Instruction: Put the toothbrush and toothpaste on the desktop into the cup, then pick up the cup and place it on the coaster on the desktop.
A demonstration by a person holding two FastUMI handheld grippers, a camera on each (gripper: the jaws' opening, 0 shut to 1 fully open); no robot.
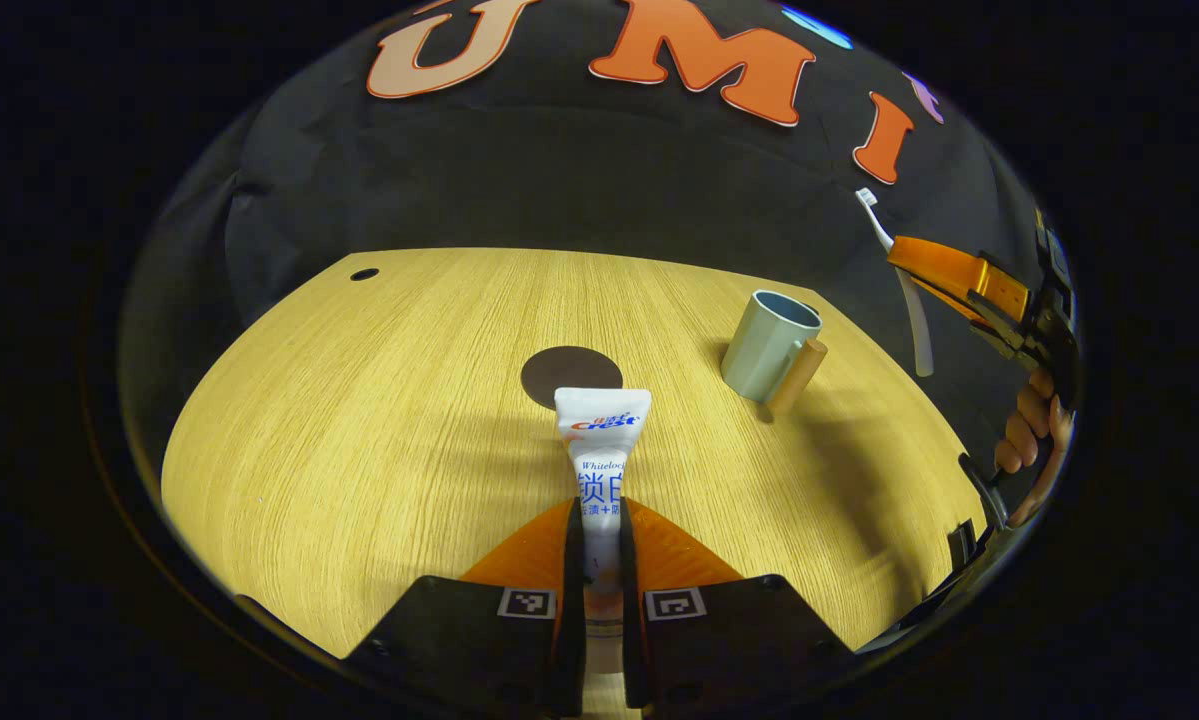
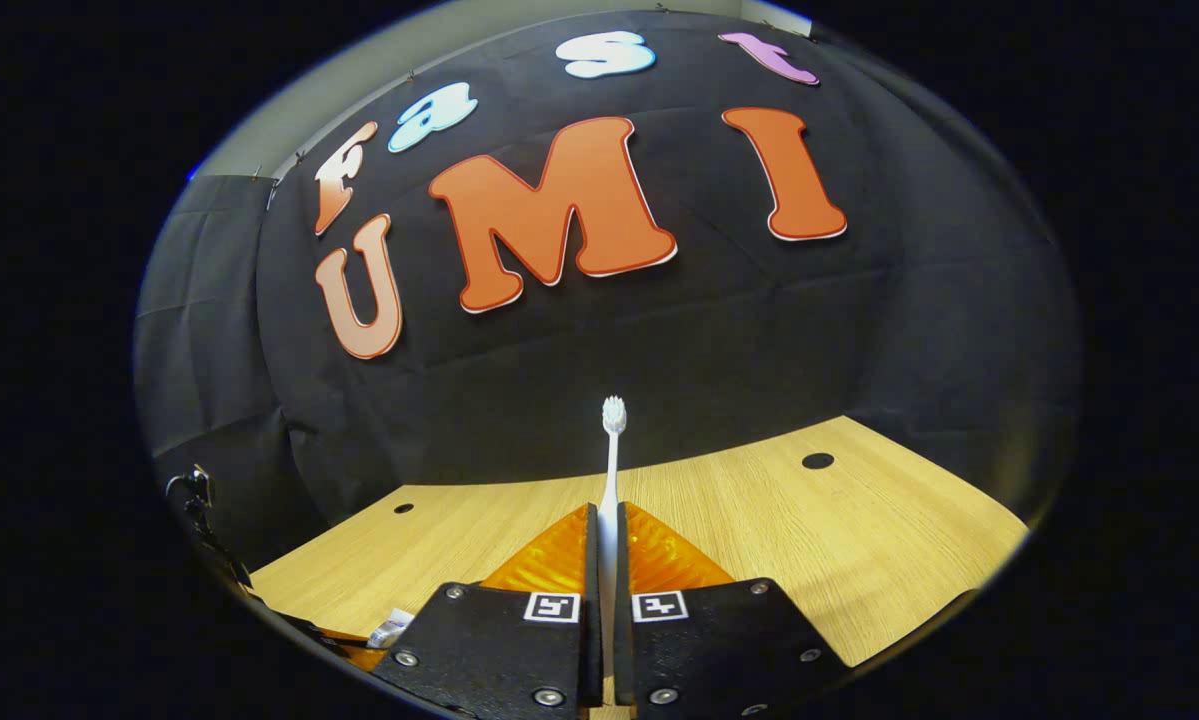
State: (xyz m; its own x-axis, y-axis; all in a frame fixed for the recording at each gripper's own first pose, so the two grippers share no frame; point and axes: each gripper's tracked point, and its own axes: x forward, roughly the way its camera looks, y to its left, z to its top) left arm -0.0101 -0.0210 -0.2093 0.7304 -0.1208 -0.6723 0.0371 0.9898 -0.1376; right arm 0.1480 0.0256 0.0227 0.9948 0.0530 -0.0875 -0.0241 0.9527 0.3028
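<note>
My left gripper point(image 1: 602, 520) is shut on a white toothpaste tube point(image 1: 601, 440), which points forward above the wooden desktop point(image 1: 359, 450). Just beyond the tube's flat end lies a dark round coaster point(image 1: 571, 374). A pale grey-green cup point(image 1: 767, 344) with a wooden handle stands to the right of it. At the far right my right gripper point(image 1: 904, 262), held by a hand point(image 1: 1034, 425), carries a white toothbrush point(image 1: 894, 280) in the air. In the right gripper view that gripper point(image 2: 606, 520) is shut on the toothbrush point(image 2: 611, 460), bristles up.
Small dark holes sit in the desktop at its far corners point(image 1: 364, 274) point(image 2: 817, 461) point(image 2: 403, 508). The booth's black cloth wall closes the back. The toothpaste tube's end point(image 2: 392, 627) and my left gripper peek in at the lower left of the right gripper view.
</note>
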